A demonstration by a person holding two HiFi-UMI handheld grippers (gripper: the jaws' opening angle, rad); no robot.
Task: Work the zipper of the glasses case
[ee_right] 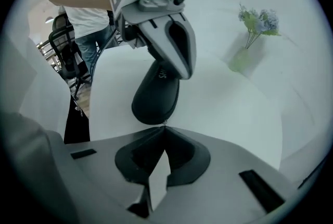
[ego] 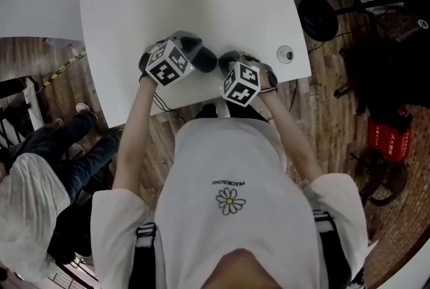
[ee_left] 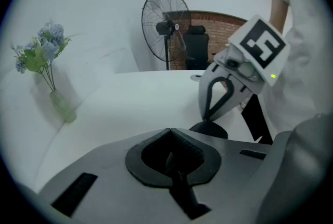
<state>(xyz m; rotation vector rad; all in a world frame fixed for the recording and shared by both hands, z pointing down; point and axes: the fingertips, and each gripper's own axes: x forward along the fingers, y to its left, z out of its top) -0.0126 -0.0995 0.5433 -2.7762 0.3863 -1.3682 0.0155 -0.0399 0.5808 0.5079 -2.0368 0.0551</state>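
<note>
- A white surface (ego: 201, 5) over a wooden floor fills the head view, with a standing fan to the right. At the near edge, the left gripper (ego: 195, 56) and right gripper (ego: 235, 66) sit close together, angled down. What they work on is hidden beneath them.
- In the left gripper view, flowers in a vase (ee_left: 41, 61) stand far left. The left fingers are closed tip to tip, with nothing visible between them. Just beyond them is the rounded dark end of the glasses case (ee_left: 210, 129), lying on the surface under the right gripper's tips.
- In the right gripper view, the right fingers are closed, pinching what looks like the tiny zipper pull (ee_right: 164, 123). The case's long axis runs away from them toward the left gripper, which presses down on its far part. The near end points at the right fingertips.
- The case looks light, semi-stiff and smooth-shelled, so it would likely slide unless pinned. It is best held by the body with one gripper and by the pull with the other.
</note>
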